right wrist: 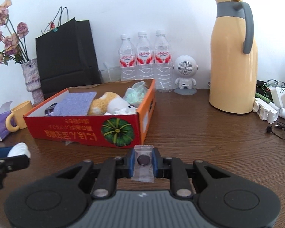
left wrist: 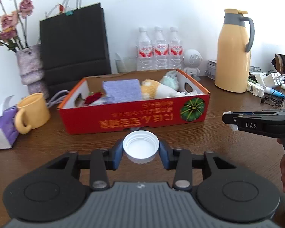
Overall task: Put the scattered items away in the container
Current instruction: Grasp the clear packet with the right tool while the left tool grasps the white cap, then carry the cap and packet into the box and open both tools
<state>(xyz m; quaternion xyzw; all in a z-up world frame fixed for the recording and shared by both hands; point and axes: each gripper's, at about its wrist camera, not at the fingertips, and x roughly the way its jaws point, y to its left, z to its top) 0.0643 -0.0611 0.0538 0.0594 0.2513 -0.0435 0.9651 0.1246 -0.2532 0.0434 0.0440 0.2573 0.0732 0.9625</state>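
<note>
Left gripper [left wrist: 141, 152] pinches white bottle cap [left wrist: 141, 146], just short of red pumpkin-print box [left wrist: 134, 117]. Right gripper [right wrist: 143, 160] clamps clear-wrapped dark candy [right wrist: 143, 163] near box corner, above wooden table [right wrist: 209, 133].

Black left gripper [left wrist: 141, 153], blue pads, silver screws — grey ribbed housing

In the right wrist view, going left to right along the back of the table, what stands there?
Dried flowers in a vase → black paper bag → three water bottles → astronaut-shaped speaker → yellow thermos jug → white chargers and glasses. The red box sits in front and is left out.
</note>
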